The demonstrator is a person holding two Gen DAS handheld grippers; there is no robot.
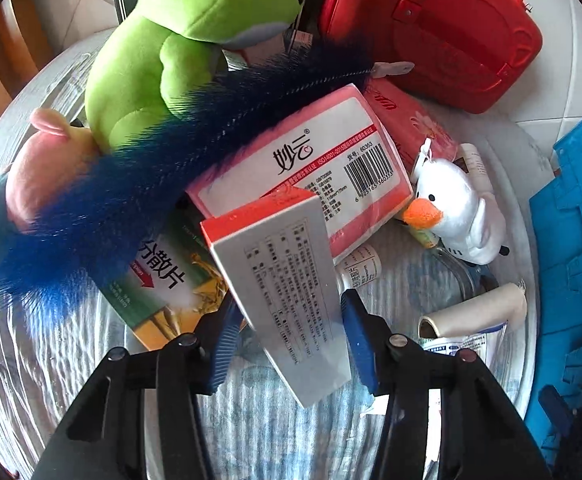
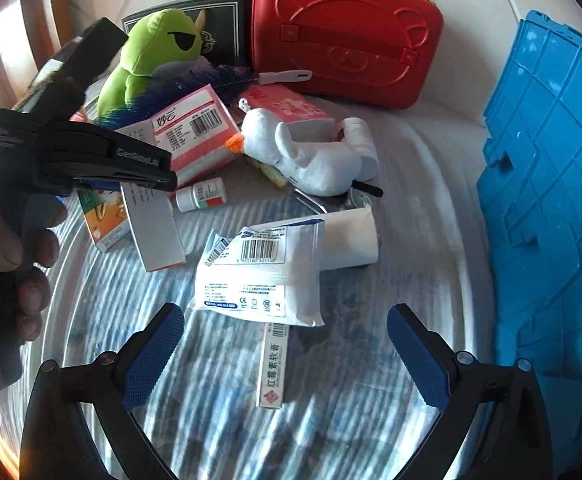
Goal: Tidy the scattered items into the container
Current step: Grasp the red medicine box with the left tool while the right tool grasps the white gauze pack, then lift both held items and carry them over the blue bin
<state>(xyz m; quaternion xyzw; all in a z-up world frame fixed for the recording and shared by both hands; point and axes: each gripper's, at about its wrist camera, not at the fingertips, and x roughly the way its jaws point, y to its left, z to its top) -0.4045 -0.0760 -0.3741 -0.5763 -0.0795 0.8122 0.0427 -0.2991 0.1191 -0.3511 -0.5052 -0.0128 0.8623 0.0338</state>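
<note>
Partly hidden, silver box [image 1: 287, 296], left gripper [image 1: 291, 336] clamped

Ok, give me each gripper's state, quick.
Left gripper: shut on the grey and orange box.
Right gripper: open, holding nothing, above the white packet.

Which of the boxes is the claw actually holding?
The grey box with the orange end, pinched by the left claw. The pink tissue pack and green-yellow box lie untouched.
</note>
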